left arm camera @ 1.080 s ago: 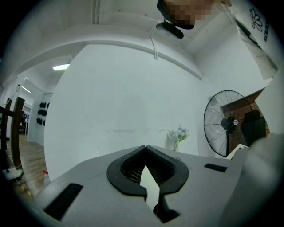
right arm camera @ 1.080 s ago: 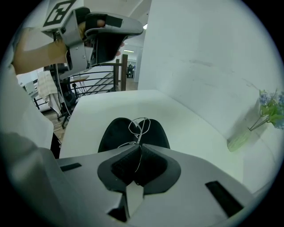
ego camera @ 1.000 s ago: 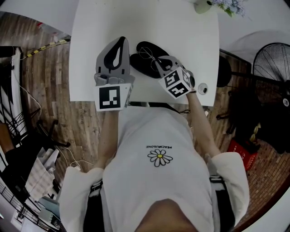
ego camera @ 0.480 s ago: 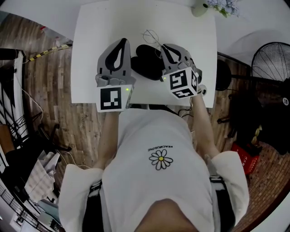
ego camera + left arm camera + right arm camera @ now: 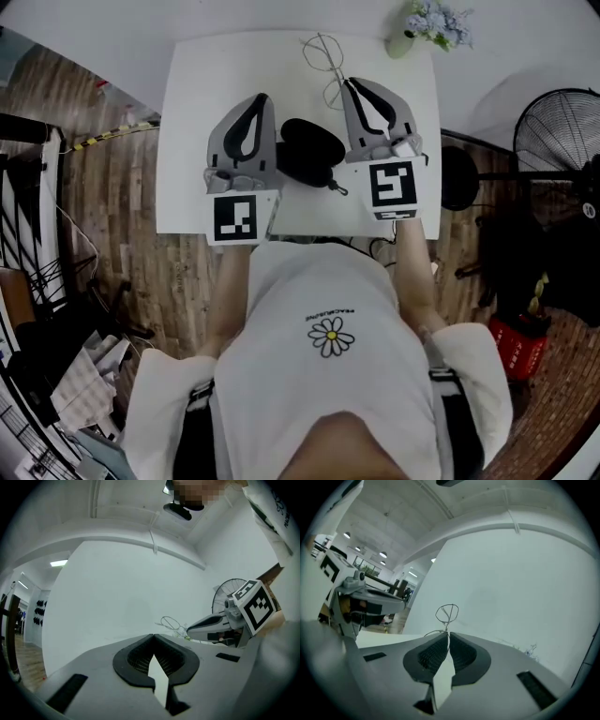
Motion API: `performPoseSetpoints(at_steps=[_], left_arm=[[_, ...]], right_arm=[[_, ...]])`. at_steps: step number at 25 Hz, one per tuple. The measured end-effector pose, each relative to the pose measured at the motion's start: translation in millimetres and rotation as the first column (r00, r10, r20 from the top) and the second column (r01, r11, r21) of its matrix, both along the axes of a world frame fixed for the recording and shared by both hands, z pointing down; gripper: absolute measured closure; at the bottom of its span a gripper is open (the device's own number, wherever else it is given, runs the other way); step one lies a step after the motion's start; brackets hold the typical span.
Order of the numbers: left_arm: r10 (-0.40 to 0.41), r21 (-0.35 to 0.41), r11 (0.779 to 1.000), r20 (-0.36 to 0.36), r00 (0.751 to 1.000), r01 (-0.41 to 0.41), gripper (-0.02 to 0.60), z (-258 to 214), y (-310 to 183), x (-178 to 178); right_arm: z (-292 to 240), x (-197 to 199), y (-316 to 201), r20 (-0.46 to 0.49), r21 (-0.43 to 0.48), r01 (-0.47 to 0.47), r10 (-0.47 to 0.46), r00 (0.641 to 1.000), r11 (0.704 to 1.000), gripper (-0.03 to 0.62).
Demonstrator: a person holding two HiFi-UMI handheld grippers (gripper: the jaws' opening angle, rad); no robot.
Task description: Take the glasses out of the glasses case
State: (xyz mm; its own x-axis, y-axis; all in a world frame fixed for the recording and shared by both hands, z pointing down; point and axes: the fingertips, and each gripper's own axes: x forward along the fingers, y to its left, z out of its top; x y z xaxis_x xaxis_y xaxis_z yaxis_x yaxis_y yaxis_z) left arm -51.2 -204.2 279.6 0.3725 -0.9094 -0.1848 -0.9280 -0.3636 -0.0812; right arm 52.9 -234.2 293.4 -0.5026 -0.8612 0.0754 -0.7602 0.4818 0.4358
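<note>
The thin wire-framed glasses (image 5: 323, 61) hang in the air over the far part of the white table (image 5: 197, 112), with my right gripper (image 5: 348, 82) shut on them. In the right gripper view the glasses (image 5: 447, 613) stick out just past the right gripper (image 5: 448, 634), its jaws pinched together on the frame. The black glasses case (image 5: 314, 150) lies on the table between both grippers, below and apart from the glasses. My left gripper (image 5: 260, 97) hovers left of the case, shut with nothing in it; the left gripper (image 5: 153, 635) points at the wall.
A small vase of pale flowers (image 5: 422, 28) stands at the table's far right corner. A floor fan (image 5: 558, 127) stands right of the table. The person's body fills the space at the table's near edge. Wooden floor lies to the left.
My right gripper has risen and moved toward the far side of the table, lifting the glasses up out of the case. The left gripper has risen a little beside the case.
</note>
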Motion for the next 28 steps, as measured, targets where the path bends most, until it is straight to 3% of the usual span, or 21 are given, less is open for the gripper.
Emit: performPoseSetpoints(at_steps=[5,10,13,28], left_arm=[[0.005,0.036,0.999,-0.009,1.0,-0.005,0.565,-24,6,4],[0.013,0.077,0.997,-0.022,1.0,-0.011,0.565,-46,9,8],[0.013,0.085,0.996,0.008,1.0,-0.013,0.565,-50,10,8],[0.027,0.111,0.993,0.011,1.0,-0.028,0.565,-59,2,9]], right_arm=[[-51,11,13,0.189,0.142,-0.036,0.008,0.982,0.989,0.574],[-72,30,25,0.308,0.172,-0.1,0.043,0.951,0.98,0.576],[-78,41,31,0.36,0.173,-0.134,0.064,0.931,0.976,0.576],[-63,58,31,0.363,0.12,-0.178,0.124,0.923,0.977,0.576]])
